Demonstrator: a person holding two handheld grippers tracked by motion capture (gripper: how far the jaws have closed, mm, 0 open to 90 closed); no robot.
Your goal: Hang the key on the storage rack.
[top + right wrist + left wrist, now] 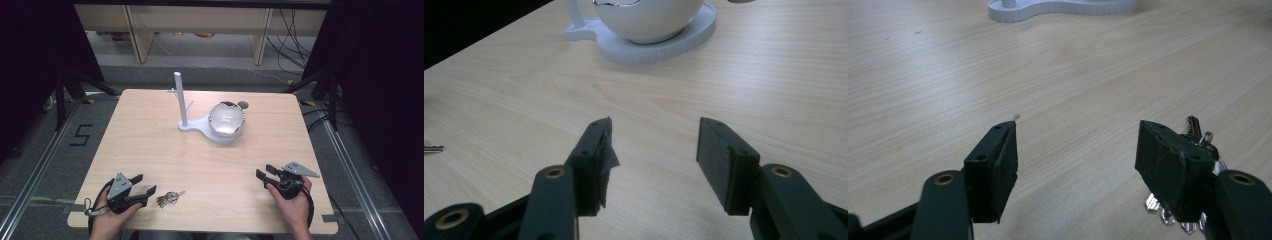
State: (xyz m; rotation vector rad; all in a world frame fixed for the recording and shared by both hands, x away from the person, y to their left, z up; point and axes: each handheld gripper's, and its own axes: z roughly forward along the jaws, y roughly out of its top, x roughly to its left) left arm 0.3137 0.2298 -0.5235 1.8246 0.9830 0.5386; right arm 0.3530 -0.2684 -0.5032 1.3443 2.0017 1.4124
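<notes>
A person sits at a light wooden table (150,150), and both hands come in from the bottom of the high view. The left gripper (143,184) is at the lower left of that view, held in the left hand (107,220). Its two black jaws stand wide apart, with nothing between them. A small bunch of keys (169,198) lies on the table just beside the jaw tips, to their right. In the left gripper view the keys (1198,145) peek out from behind the jaw at the right of the picture, very close to it. I cannot tell if that jaw touches them.

The right gripper (265,173) is at the lower right of the high view, held in the right hand (295,205). Its jaws are also apart and hold nothing. In the right gripper view there is only bare wood between the two black jaws.

Near the middle top of the high view stands a white stand (192,126) with a tall post (179,95). A shiny bowl (226,119) sits on its round base, to the right of the post. The bowl is well apart from both grippers.
</notes>
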